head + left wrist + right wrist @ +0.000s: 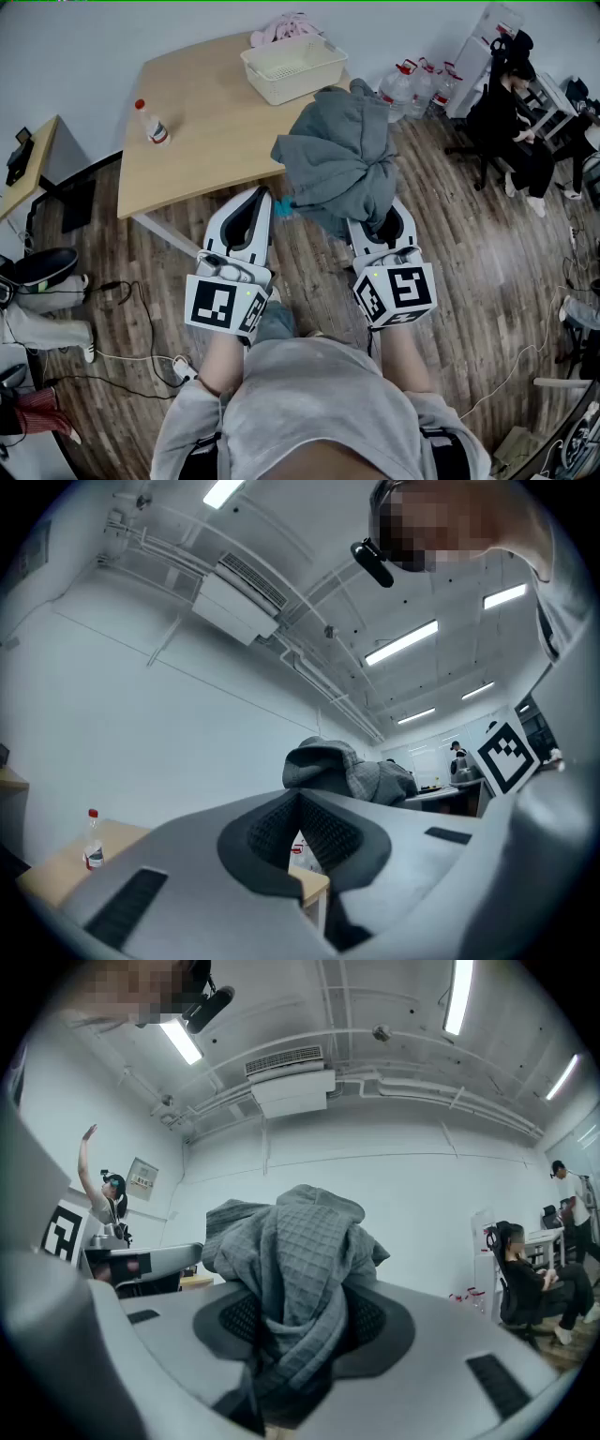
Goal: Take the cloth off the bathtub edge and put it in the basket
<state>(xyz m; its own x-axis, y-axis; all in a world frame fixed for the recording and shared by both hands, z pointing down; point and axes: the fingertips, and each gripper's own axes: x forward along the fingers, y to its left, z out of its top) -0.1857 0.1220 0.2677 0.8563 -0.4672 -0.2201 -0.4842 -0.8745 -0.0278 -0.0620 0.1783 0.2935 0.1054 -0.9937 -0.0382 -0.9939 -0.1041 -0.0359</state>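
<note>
The right hand-held gripper (298, 1327) is clamped on a bunched grey waffle-weave cloth (337, 155). In the right gripper view the fabric fills the space between the two dark ribbed pads, rises in a crumpled mound above them and trails down below. From the head view the cloth is clear of any surface, carried in the air in front of that gripper. It overlaps the near right corner of the light wooden worktop (206, 141) and the plank floor (469, 244) beside it. The white plastic slotted basket (305, 86) sits at the far right corner of the worktop. The top of the cloth comes close to the basket's near wall in the picture, but none of it is inside. The left hand-held gripper (260, 200) is held beside the right one, just off the worktop's near edge. Its jaws are drawn together at the tips with nothing between them, and through the narrow slit lower down only a piece of the worktop shows. A clear plastic bottle with a red cap (152, 122) stands upright near the worktop's left edge, well apart from the basket. A pink bundle of fabric (281, 28) lies at the far edge just behind the basket. On the floor past the worktop's right side stand several large clear water jugs (408, 86), and beyond them a person in dark clothes (511, 112) sits on a chair.
</note>
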